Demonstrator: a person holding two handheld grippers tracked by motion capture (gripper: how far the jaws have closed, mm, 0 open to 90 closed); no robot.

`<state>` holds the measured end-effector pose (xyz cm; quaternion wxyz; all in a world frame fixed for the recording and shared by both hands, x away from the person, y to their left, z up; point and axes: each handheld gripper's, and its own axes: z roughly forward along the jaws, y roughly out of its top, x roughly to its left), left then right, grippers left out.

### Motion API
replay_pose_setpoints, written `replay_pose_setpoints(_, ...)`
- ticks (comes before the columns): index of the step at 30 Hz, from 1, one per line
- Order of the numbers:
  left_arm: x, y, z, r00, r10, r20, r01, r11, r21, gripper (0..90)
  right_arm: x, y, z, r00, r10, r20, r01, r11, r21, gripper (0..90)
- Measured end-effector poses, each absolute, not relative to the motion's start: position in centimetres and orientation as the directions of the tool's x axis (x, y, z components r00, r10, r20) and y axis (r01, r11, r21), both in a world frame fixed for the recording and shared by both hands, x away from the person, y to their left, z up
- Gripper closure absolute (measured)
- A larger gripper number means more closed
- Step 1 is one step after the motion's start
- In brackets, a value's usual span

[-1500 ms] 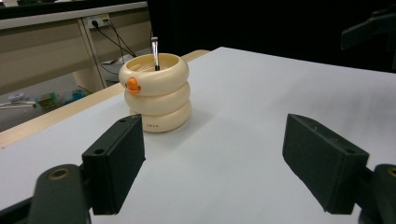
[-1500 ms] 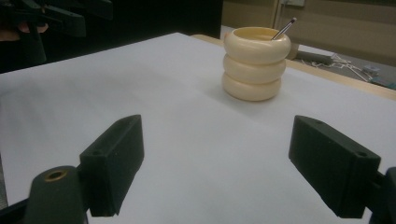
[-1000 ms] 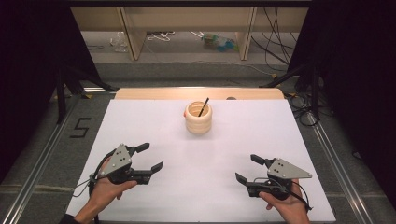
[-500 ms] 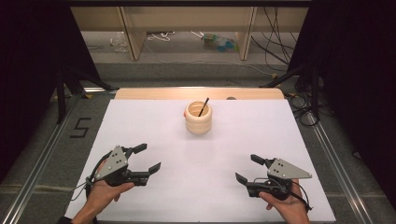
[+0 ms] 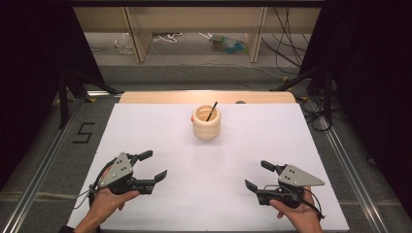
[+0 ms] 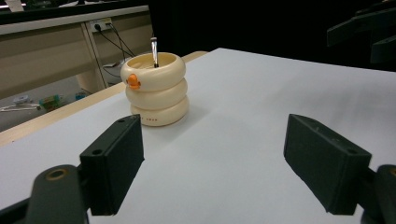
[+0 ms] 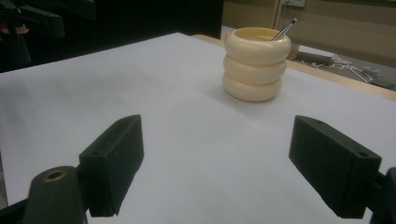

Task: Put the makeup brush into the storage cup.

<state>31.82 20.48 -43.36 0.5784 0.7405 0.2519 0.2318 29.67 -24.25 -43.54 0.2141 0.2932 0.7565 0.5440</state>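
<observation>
A cream holder [image 5: 206, 122] shaped like three stacked rings stands upright at the middle back of the white table top [image 5: 214, 165]. A thin black pen [image 5: 211, 111] leans out of it. The holder [image 6: 155, 88] carries a small orange mark on its upper ring in the left gripper view, and the holder [image 7: 256, 64] stands ahead to the right in the right gripper view. My left gripper [image 5: 152, 165] rests near the front left, open and holding nothing. My right gripper [image 5: 259, 175] sits near the front right, open and holding nothing.
A light wooden strip [image 5: 160, 97] runs along the table's far edge. Metal rails [image 5: 46, 160] flank the table, with a "5" marked on the floor [image 5: 83, 132] at the left. Shelving legs, cables and a bottle [image 5: 228, 43] lie on the floor beyond.
My left gripper has drifted slightly back toward the front edge and turned a little. The right gripper and the holder have not moved.
</observation>
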Motion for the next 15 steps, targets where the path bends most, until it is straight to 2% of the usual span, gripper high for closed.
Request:
replay_pose_setpoints(1, 31.81, 20.49, -43.36, 0.765, 0.643, 0.050, 0.105, -0.202, 0.974, 20.0, 29.42, -24.40, -43.33, -0.733, 0.681, 0.005, 0.248, 0.260, 0.933, 19.0)
replay_pose_setpoints(3, 31.79, 20.53, -43.35, 0.764, 0.644, 0.052, 0.103, -0.202, 0.974, 20.0, 29.64, -24.26, -43.52, -0.730, 0.684, -0.014, 0.208, 0.241, 0.948, 19.0)
replay_pose_setpoints(14, 31.87, 20.75, -43.41, 0.759, 0.648, 0.053, 0.103, -0.201, 0.974, 20.0, 29.50, -24.29, -43.46, -0.732, 0.681, 0.006, 0.235, 0.245, 0.941, 19.0)
replay_pose_setpoints(15, 31.87, 20.76, -43.43, 0.759, 0.649, 0.053, 0.103, -0.201, 0.974, 20.0, 29.64, -24.33, -43.47, -0.733, 0.680, -0.016, 0.210, 0.249, 0.945, 19.0)
